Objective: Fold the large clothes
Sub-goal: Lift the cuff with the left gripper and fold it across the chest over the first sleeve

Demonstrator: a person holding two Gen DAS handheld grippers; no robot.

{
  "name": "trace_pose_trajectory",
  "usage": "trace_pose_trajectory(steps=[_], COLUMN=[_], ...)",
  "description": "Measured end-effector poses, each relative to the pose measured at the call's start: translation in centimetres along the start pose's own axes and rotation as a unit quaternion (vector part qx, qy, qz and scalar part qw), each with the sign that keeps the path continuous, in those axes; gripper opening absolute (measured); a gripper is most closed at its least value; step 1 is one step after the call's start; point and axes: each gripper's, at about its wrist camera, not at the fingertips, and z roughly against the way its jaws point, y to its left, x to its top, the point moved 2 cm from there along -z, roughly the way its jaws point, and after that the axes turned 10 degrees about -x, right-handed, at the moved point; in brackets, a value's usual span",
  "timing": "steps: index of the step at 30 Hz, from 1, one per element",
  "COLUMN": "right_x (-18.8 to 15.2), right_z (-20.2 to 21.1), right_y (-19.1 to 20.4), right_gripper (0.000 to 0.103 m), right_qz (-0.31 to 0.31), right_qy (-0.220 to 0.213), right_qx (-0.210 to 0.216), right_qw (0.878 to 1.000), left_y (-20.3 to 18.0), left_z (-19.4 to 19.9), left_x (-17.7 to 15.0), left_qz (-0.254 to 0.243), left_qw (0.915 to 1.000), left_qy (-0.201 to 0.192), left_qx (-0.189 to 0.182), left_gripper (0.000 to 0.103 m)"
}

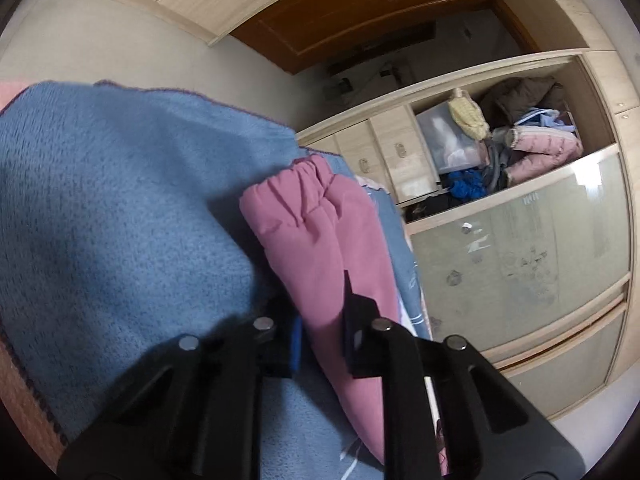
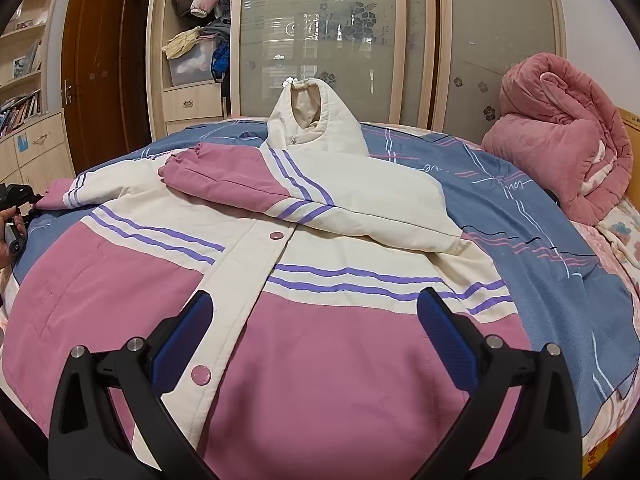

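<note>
L gripper (image 1: 320,320) clamps pink sleeve (image 1: 316,224); R gripper (image 2: 316,336) wide over jacket (image 2: 248,264), hood (image 2: 316,120) at 12 o'clock, on bed (image 2: 560,264).

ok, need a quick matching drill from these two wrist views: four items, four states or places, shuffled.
Items:
1. left gripper
2. right gripper
3. right-hand sleeve
4. pink blanket

States or places:
A. folded across the jacket's chest
B. open, hovering above the jacket's hem
C. bundled at the far right of the bed
D. shut on a pink cuff

Pairs: 1-D, 2-B, 3-A, 4-C
</note>
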Motion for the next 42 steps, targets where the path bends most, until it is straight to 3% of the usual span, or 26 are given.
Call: trace_pose_trajectory(steps=[5,9,13,17,20,24,28,33,37,42], right_x=[0.1,0.1,0.2,0.4,0.4,0.4,0.4,0.3,0.2,0.1], right_z=[0.0,0.1,0.3,0.7,1.1,1.3,1.8,2.0,2.2,2.3], right_y=[-0.1,-0.2,-0.6,-0.9,-1.0,-1.2,-1.6,-2.4,-3.1,-3.8], right_gripper=[0.102,0.102,0.102,0.102,0.102,0.102,0.102,0.102,0.102,0.102], right_qz=[-0.003,-0.004,-0.008,-0.011,-0.009,-0.009,-0.01,-0.014,-0.018,-0.022], right_qy=[0.0,-0.004,-0.005,-0.009,-0.015,-0.017,-0.022,-0.022,-0.022,-0.021], right_qx=[0.002,0.003,0.003,0.008,0.011,0.017,0.016,0.014,0.012,0.008], right_qw=[1.0,1.0,1.0,1.0,1.0,1.0,1.0,1.0,1.0,1.0], left_y=[-2.5,-5.8,-10.0,-13.8,-16.8,-21.0,-24.3,-26.9,-28.8,-28.9], left_z=[0.5,0.4,0.1,-0.1,0.0,-0.5,-0.9,-1.8,-2.5,-4.2], left_x=[-0.4,-1.1,-2.9,-5.1,-7.4,-11.6,-15.6,-19.4,-23.1,-27.2], left_qz=[-0.046,-0.095,-0.17,-0.225,-0.282,-0.362,-0.409,-0.431,-0.458,-0.466], left_qw=[0.9982,0.9947,0.9851,0.9733,0.9574,0.9272,0.9034,0.8874,0.8683,0.8564], left_qy=[-0.009,-0.001,0.011,0.025,0.033,0.062,0.092,0.116,0.138,0.176], left_qx=[-0.038,-0.041,-0.026,-0.038,-0.053,-0.071,-0.092,-0.114,-0.13,-0.134], left_gripper=[0.009,0.007,0.007,0.007,0.007,0.007,0.007,0.007,0.007,0.007])
